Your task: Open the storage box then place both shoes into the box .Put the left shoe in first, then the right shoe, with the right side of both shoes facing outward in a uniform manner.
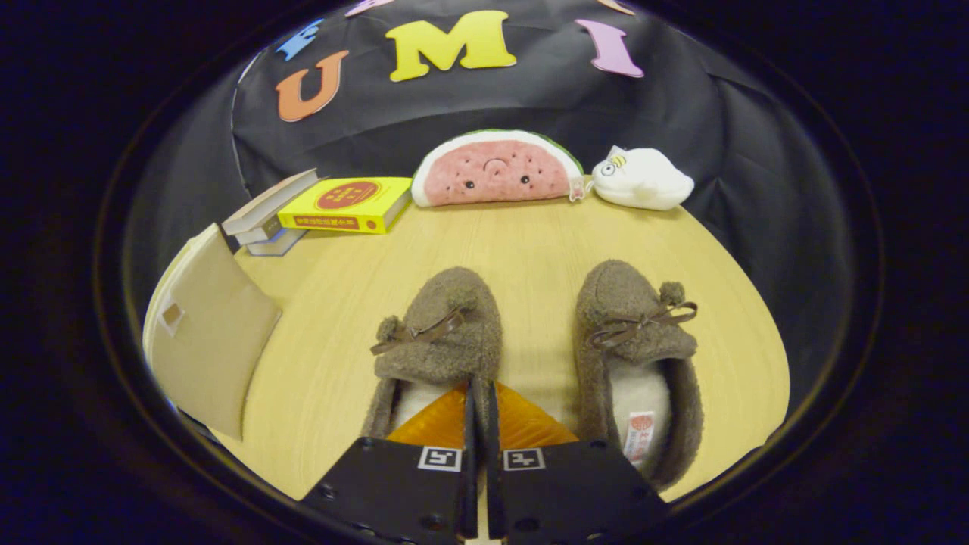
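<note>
Fingers (478, 412) pressed together, pinching the left shoe's (439, 344) soft inner rim, I judge. Plush and light, it should lift easily by that edge. Right shoe (634, 356) sits beside it; storage box (208, 333) stands beyond, left, on the tabletop (530, 235).

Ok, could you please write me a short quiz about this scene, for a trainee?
1. True or false: the yellow book lies beside the watermelon plush.
2. Choose one: the fingers of the gripper are (A) wide open above the table, (B) almost together at the rim of the brown slipper nearer the beige storage box, (C) holding a cup.
3. Fill in: the other slipper also has a brown ___ tied on its top.

Key: 1 true; 2 B; 3 bow.
</note>
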The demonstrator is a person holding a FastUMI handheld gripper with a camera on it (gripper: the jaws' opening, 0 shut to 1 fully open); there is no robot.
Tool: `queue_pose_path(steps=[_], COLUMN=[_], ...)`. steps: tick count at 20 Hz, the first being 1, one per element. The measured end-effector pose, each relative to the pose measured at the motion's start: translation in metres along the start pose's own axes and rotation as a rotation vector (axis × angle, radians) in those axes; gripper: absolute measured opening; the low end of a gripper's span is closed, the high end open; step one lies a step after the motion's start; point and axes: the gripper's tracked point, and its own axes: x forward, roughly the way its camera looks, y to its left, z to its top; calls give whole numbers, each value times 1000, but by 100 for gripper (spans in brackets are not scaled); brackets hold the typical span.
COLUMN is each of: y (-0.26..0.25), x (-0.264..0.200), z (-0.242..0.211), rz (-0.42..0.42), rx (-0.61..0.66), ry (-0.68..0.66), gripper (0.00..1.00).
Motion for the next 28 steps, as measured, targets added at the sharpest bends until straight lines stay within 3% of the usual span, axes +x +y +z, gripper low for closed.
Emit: queue_pose_path(steps=[2,12,23,28], y=[-1,53,205,285], x=[-2,-45,-150,-165], z=[1,11,81,99], rz=[13,101,239,280], rx=[75,208,233,264], ry=[8,-29,-151,-183], gripper=[0,0,0,0])
